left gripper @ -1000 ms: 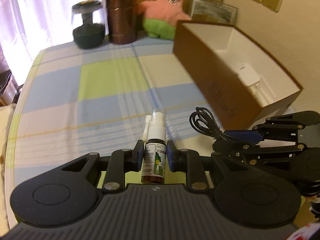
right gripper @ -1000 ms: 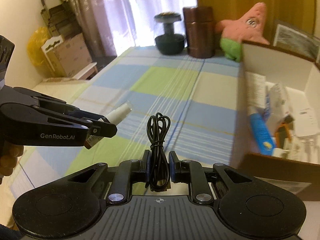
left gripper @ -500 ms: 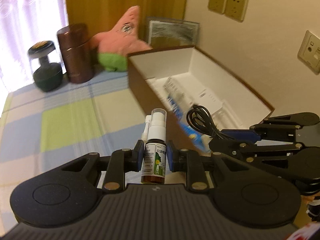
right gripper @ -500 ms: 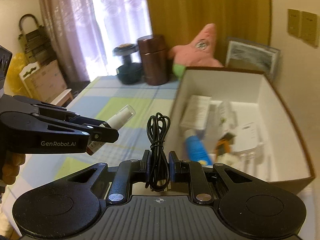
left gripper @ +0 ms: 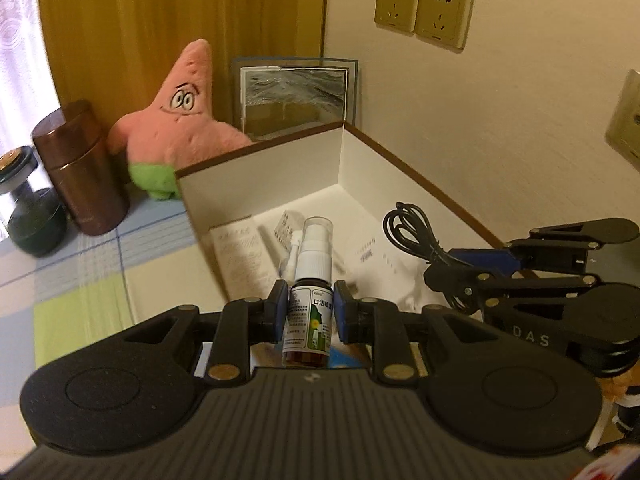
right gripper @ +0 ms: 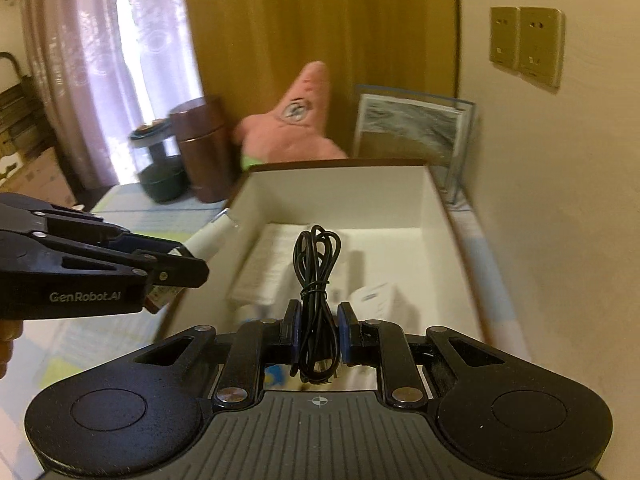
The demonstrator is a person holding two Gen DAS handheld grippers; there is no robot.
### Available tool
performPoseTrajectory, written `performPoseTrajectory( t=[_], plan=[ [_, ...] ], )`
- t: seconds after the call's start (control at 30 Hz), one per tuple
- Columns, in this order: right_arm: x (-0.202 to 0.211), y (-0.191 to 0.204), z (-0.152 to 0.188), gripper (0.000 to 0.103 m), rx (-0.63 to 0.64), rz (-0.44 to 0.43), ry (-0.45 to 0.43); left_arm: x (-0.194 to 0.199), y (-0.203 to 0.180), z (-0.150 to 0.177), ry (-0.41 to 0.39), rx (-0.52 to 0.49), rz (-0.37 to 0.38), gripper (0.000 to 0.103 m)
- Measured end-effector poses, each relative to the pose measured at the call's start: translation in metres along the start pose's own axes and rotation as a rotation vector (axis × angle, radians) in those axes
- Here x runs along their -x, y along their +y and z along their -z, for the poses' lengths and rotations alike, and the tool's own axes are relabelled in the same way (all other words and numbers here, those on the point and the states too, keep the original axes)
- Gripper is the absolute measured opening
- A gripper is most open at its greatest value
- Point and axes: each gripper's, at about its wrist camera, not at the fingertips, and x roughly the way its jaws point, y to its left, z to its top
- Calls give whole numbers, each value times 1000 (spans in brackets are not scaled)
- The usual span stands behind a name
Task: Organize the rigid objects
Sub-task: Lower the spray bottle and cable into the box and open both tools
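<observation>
At 9 o'clock in the left wrist view, a dark dumbbell [left gripper: 28, 216] and a brown canister [left gripper: 80, 168] are standing on the checked cloth [left gripper: 80, 280], and a pink star plush toy [left gripper: 180, 128] is leaning behind them, beside the box.

The left gripper [left gripper: 307, 312] is holding a small spray bottle [left gripper: 308, 312] upright by its labelled body; the jaws are narrow and pressing on both sides of it. The white cap is pointing to 12 o'clock, toward the open cardboard box [left gripper: 260, 152]. In the right wrist view the bottle [right gripper: 212, 236] is hanging just over the box's left wall [right gripper: 240, 196].

Inside the box, some white packets and papers are already lying; I cannot tell exactly what each one is.

At 3 o'clock in the left view, the right gripper [right gripper: 316, 334] is gripping a bundled black cable [right gripper: 316, 280], its jaws narrow around the tied middle, and it is hovering over the box interior.

I judge that the step in hand is carrying both things to the box, with placing not yet done. The next move is calling for lowering each item to a free spot on the box floor, then opening the jaws gently so that the bottle is not tipping onto the packets and the cable is not catching on a finger.
</observation>
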Motion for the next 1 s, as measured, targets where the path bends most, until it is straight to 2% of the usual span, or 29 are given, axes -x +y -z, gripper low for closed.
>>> performPoseTrajectory(
  t=[0.43, 0.83, 0.87, 1.0],
  plan=[
    [-74, -53, -38, 15, -30, 46, 53, -93, -6, -53, 68, -20, -22, 20],
    [-118, -75, -55, 15, -71, 54, 94, -155, 4, -76, 135, 11, -1, 20],
    [-119, -75, -55, 15, -74, 54, 96, -156, 4, -77, 131, 11, -2, 21],
    [-125, -77, -58, 15, -76, 58, 95, -163, 10, -80, 129, 16, -15, 35]
  ],
)
